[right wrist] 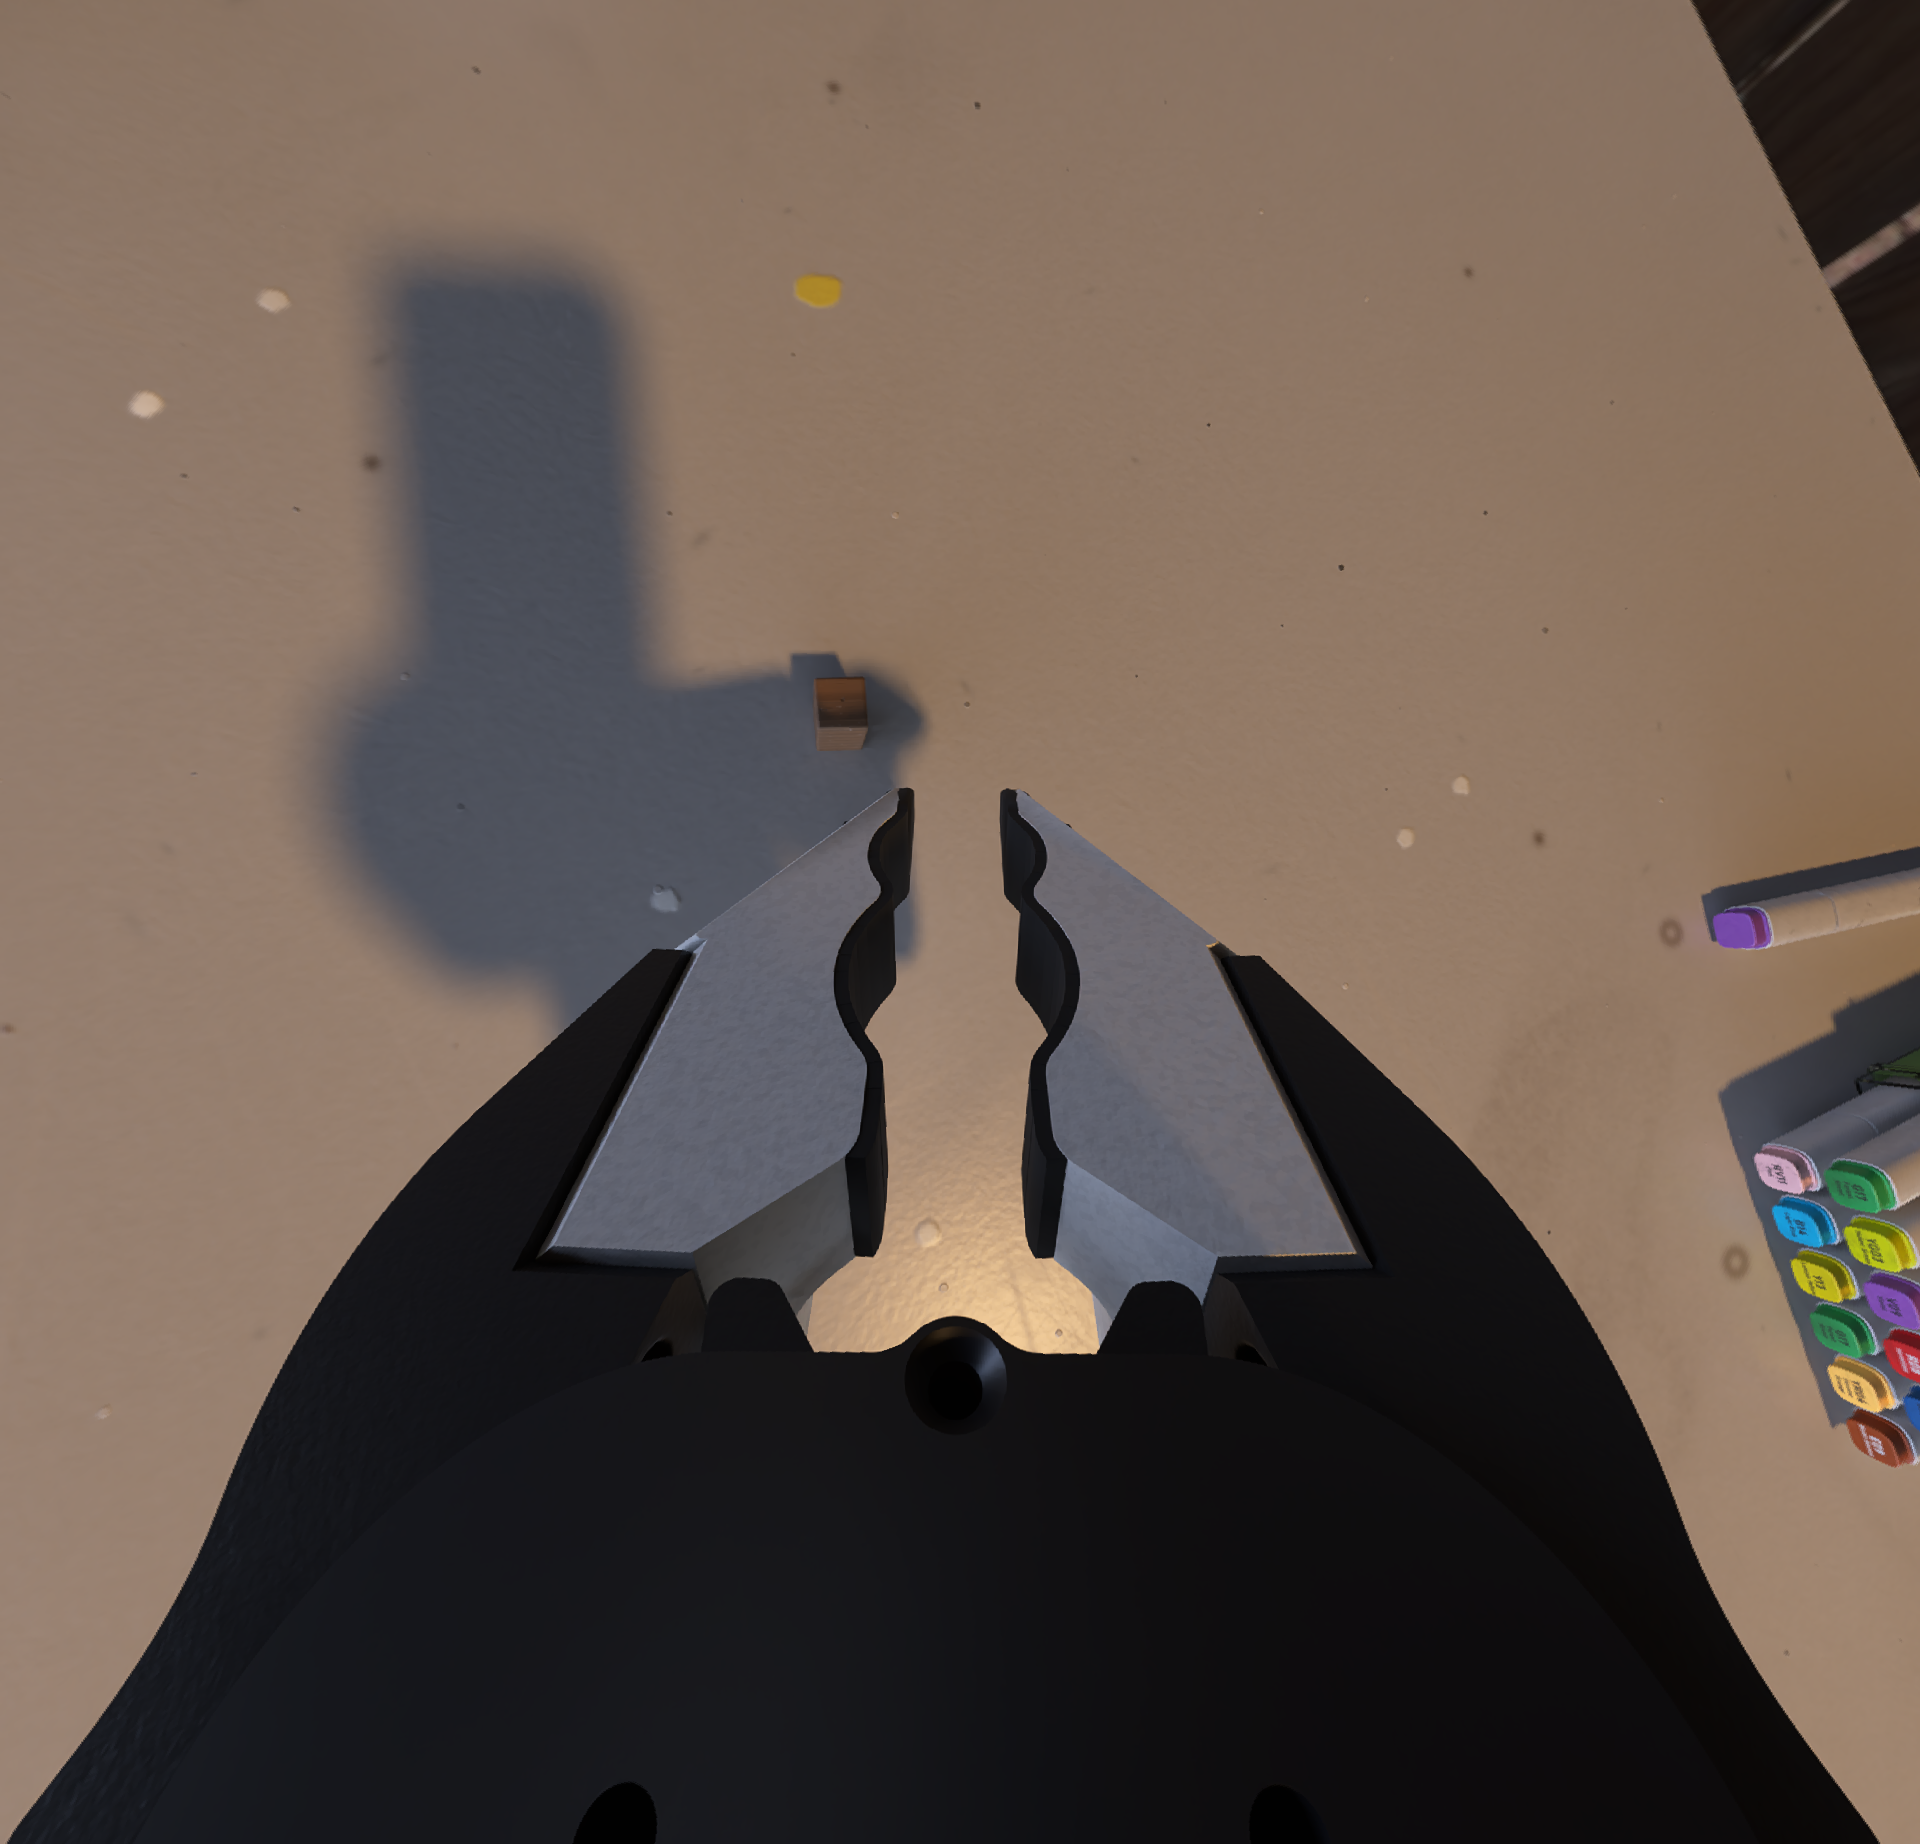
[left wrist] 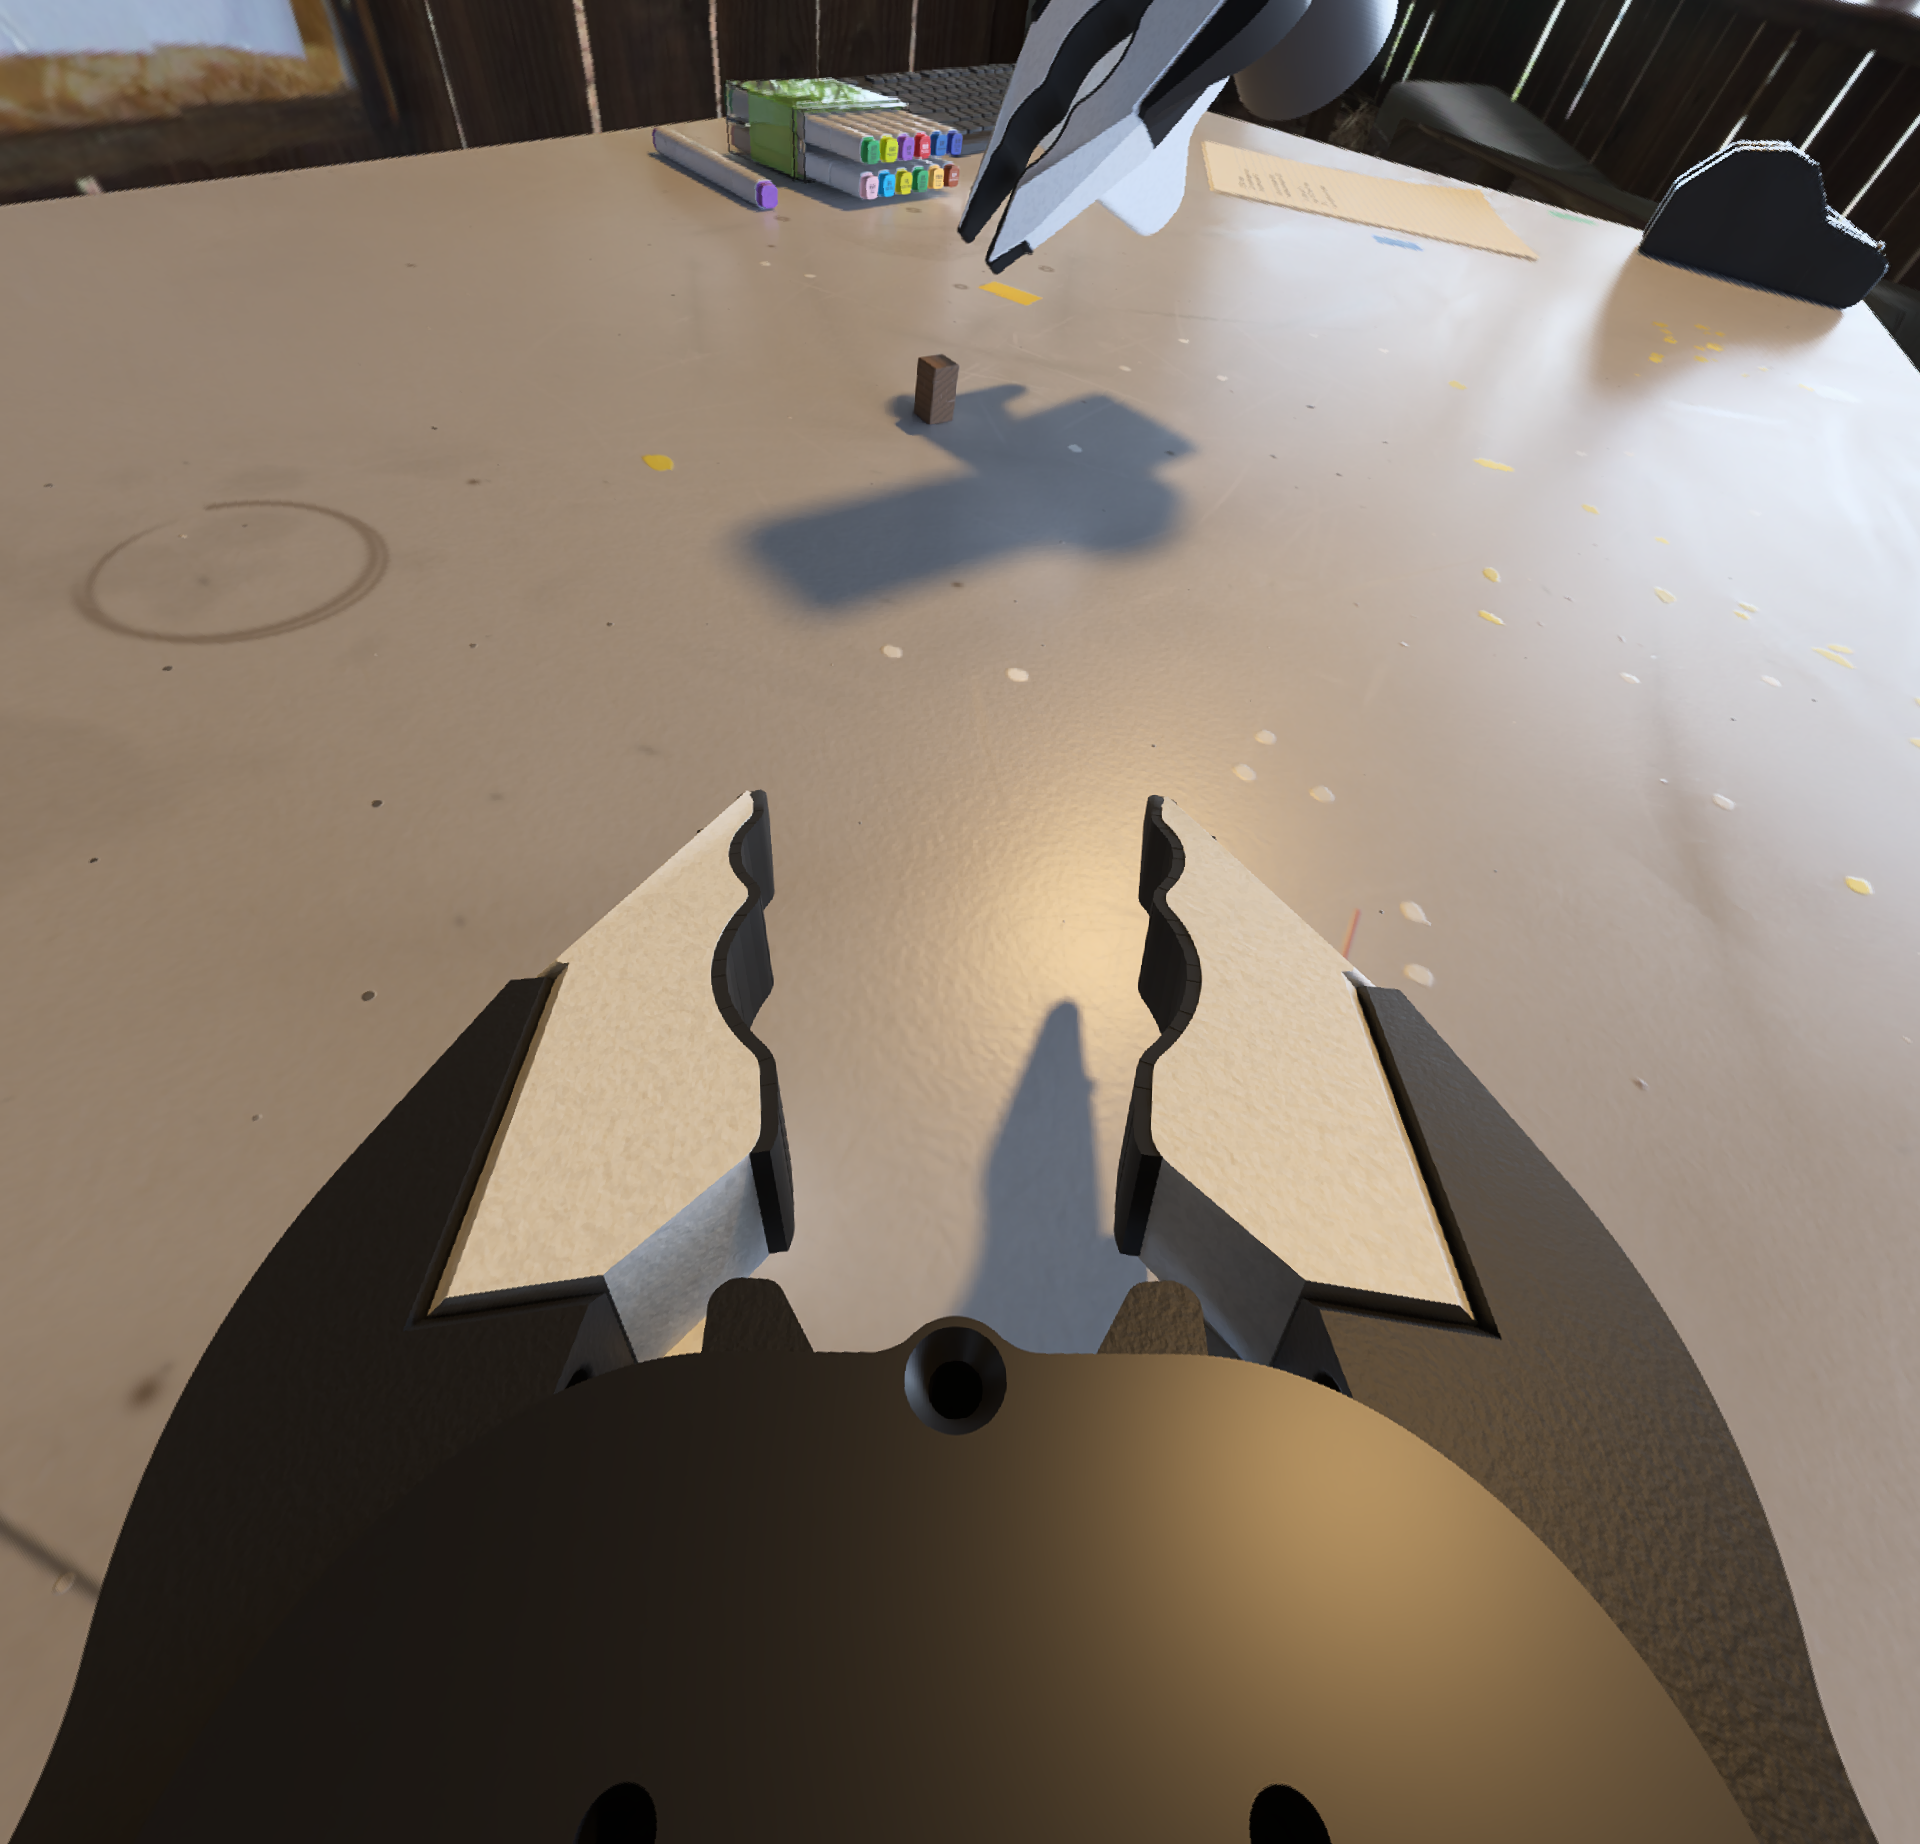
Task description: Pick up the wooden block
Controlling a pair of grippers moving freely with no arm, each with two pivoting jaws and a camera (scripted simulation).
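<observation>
Wooden block (left wrist: 936, 388) standing upright mid-table (left wrist: 416, 755), untouched. Right gripper (right wrist: 956, 792) up above it, narrow gap, holding nothing, maybe slightly off-centre. Left gripper (left wrist: 956, 797) spread wide, well back

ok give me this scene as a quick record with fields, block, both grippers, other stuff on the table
block: small wooden block standing upright on the beige table, untouched
left gripper: open, empty, low over the table, far from the block
right gripper: open with a narrow gap, empty, above the block, tips pointing down beside it
other: marker set, loose purple-capped marker, paper sheet
</observation>
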